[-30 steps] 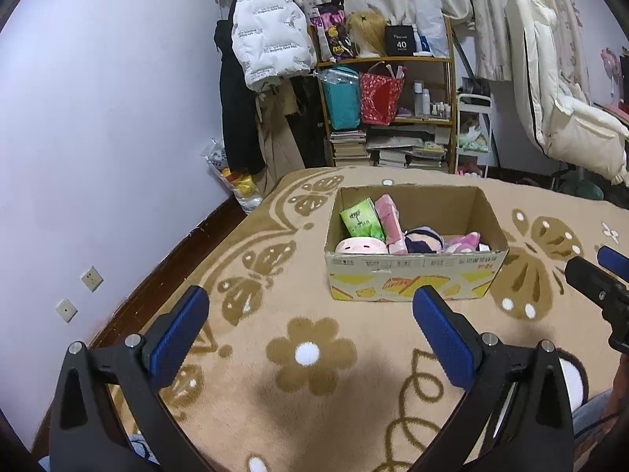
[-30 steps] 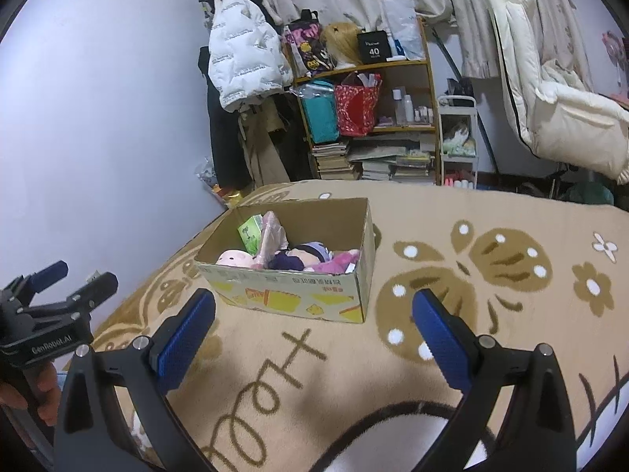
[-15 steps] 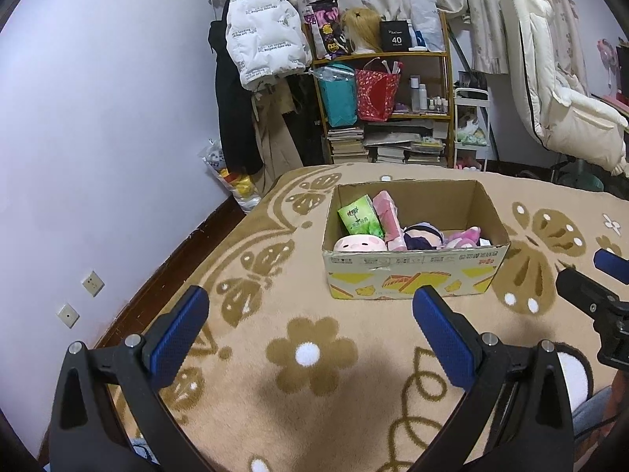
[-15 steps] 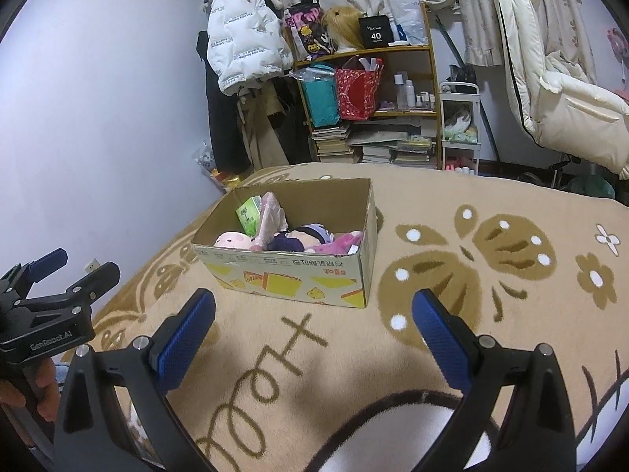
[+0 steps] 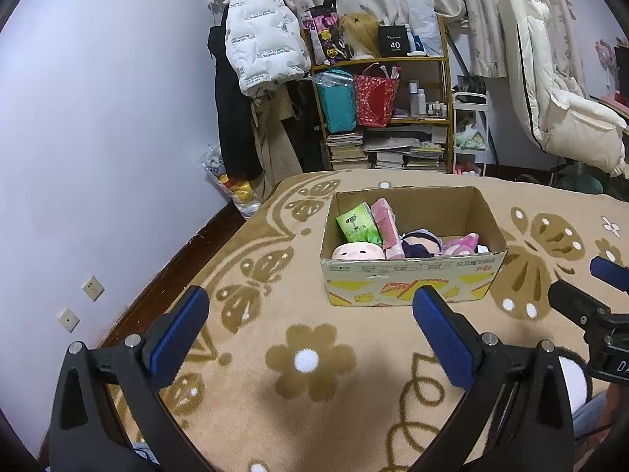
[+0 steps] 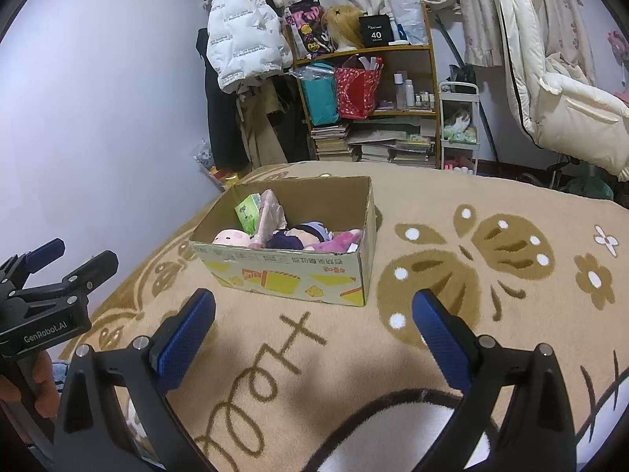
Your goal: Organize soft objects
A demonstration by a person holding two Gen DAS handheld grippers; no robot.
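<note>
Cardboard box (image 5: 412,279) of plush toys (image 5: 420,244) — ahead of both grippers (spread, empty), apart.

Right hand-held gripper (image 5: 589,287) cut off by frame edge; plush toys (image 5: 416,244) partly hidden behind box wall (image 5: 409,279).

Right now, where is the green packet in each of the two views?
Left wrist view: the green packet leans in the rear left corner of the cardboard box, behind the pink pig plush.
Right wrist view: the green packet is at the box's far left end, left of picture centre.
Shared landmark: the pink pig plush.
</note>
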